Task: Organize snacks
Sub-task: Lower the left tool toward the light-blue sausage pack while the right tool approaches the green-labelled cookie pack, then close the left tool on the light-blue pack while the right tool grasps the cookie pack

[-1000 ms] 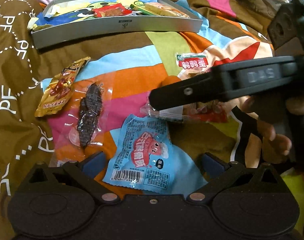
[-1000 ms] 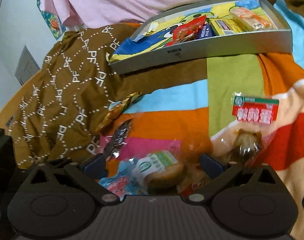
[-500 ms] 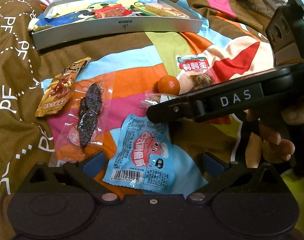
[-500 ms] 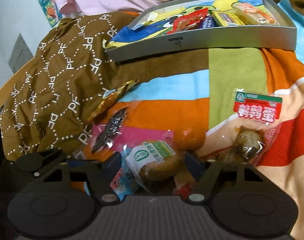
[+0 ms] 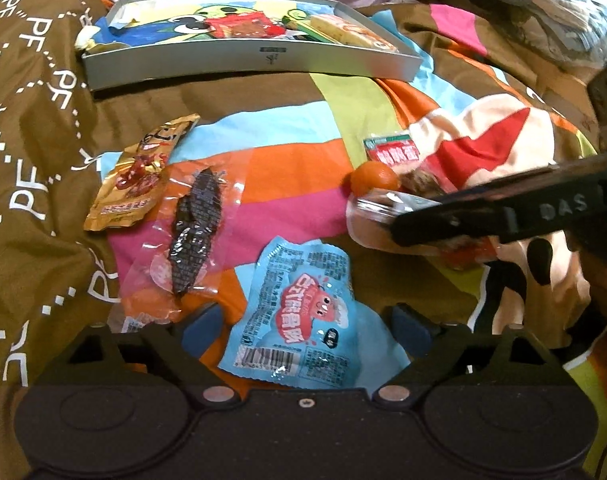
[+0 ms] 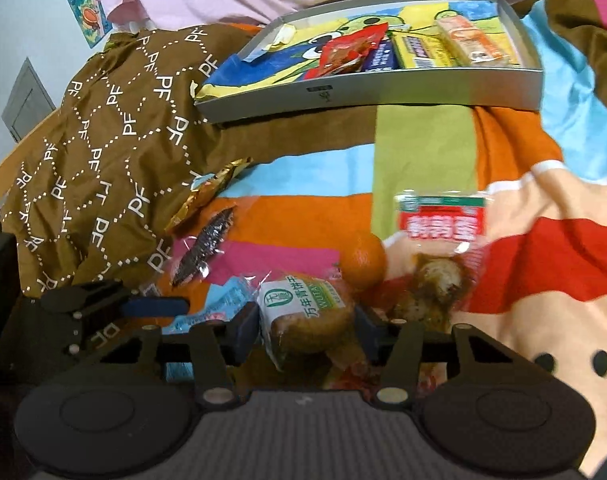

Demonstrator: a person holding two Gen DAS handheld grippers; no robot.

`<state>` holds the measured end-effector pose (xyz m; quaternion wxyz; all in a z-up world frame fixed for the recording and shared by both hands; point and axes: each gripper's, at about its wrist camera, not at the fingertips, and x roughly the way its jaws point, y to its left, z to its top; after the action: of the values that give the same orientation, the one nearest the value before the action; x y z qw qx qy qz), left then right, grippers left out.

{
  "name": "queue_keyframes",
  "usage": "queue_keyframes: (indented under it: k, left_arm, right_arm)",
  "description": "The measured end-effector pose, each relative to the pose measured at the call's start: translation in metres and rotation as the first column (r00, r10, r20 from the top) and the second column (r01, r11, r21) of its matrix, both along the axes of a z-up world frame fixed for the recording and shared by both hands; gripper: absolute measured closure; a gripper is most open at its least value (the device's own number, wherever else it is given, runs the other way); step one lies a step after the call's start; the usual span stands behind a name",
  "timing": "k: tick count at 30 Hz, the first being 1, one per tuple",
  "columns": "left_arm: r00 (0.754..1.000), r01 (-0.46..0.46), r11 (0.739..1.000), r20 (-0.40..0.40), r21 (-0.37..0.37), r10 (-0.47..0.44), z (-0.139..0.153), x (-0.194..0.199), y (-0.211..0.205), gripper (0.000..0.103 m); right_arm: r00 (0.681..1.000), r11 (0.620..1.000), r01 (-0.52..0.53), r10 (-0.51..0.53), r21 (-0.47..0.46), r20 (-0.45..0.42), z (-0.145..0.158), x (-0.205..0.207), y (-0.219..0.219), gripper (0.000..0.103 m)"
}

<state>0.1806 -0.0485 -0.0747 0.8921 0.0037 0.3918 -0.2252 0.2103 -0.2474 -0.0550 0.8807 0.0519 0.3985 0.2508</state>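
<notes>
My right gripper point(image 6: 307, 328) is shut on a clear-wrapped green-label pastry point(image 6: 303, 312), held just above the colourful blanket. In the left wrist view the right gripper point(image 5: 395, 228) comes in from the right with that pastry point(image 5: 371, 216). My left gripper point(image 5: 303, 324) is open and empty, its fingers either side of a light-blue snack packet point(image 5: 299, 316). A grey tray point(image 6: 367, 96) at the back holds several snacks; it also shows in the left wrist view point(image 5: 247, 60).
Loose on the blanket: a gold packet point(image 5: 139, 180), a clear pack with a dark strip point(image 5: 191, 232), a small orange point(image 6: 363, 260) and a red-label egg pack point(image 6: 439, 248). A brown patterned cover point(image 6: 103, 168) lies left.
My right gripper has closed on the green-label pastry and drawn back to the right, lifting it slightly. The left gripper has stayed in place, open.
</notes>
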Motion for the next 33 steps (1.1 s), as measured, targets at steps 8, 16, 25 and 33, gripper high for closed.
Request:
queue_keyframes:
  k: [8, 16, 25, 33]
  left_arm:
    - [1.0, -0.027, 0.999, 0.004, 0.022, 0.027, 0.001, 0.001, 0.0, 0.029]
    - [0.999, 0.0, 1.0, -0.037, 0.014, 0.001, 0.005, -0.003, 0.0, 0.039]
    - [1.0, 0.022, 0.994, -0.011, 0.104, -0.021, 0.0, 0.005, -0.019, 0.026]
    - [1.0, 0.003, 0.993, 0.012, 0.115, -0.005, 0.001, 0.003, -0.019, 0.04]
  right_arm:
    - [1.0, 1.0, 0.009, -0.01, -0.017, -0.016, -0.005, 0.0, 0.001, 0.047]
    - [1.0, 1.0, 0.0, 0.0, -0.027, -0.02, -0.005, -0.001, 0.002, 0.047]
    - [1.0, 1.0, 0.002, -0.003, -0.02, -0.026, -0.006, -0.001, 0.001, 0.045]
    - [1.0, 1.0, 0.006, -0.007, -0.021, -0.025, -0.008, 0.0, 0.003, 0.044]
